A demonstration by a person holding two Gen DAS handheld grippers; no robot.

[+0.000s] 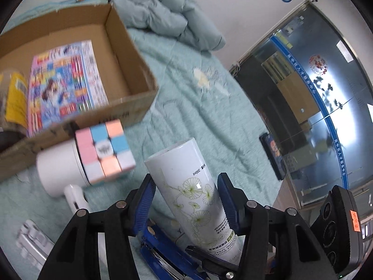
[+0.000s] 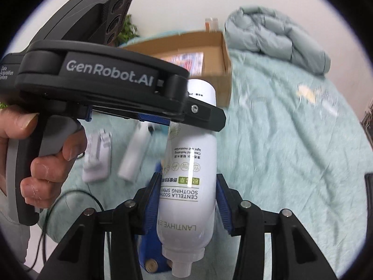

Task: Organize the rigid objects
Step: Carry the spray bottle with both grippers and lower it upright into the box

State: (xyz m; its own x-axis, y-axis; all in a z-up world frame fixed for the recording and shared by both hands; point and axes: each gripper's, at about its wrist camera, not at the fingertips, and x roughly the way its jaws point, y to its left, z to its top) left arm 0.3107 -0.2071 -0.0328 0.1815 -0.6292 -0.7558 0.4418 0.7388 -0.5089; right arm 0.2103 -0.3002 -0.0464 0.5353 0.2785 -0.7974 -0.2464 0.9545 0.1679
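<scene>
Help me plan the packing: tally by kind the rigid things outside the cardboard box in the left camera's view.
Spray bottle: 1
Puzzle cube: 1
White hair dryer: 1
Blue stapler: 1
White keypad, blurred: 1
Dark flat box at the bed's edge: 1
Total: 6

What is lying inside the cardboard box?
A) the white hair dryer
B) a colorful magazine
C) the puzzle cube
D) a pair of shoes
B: a colorful magazine lies flat on the floor of the box, while the cube and the hair dryer sit outside it on the bed.
</scene>
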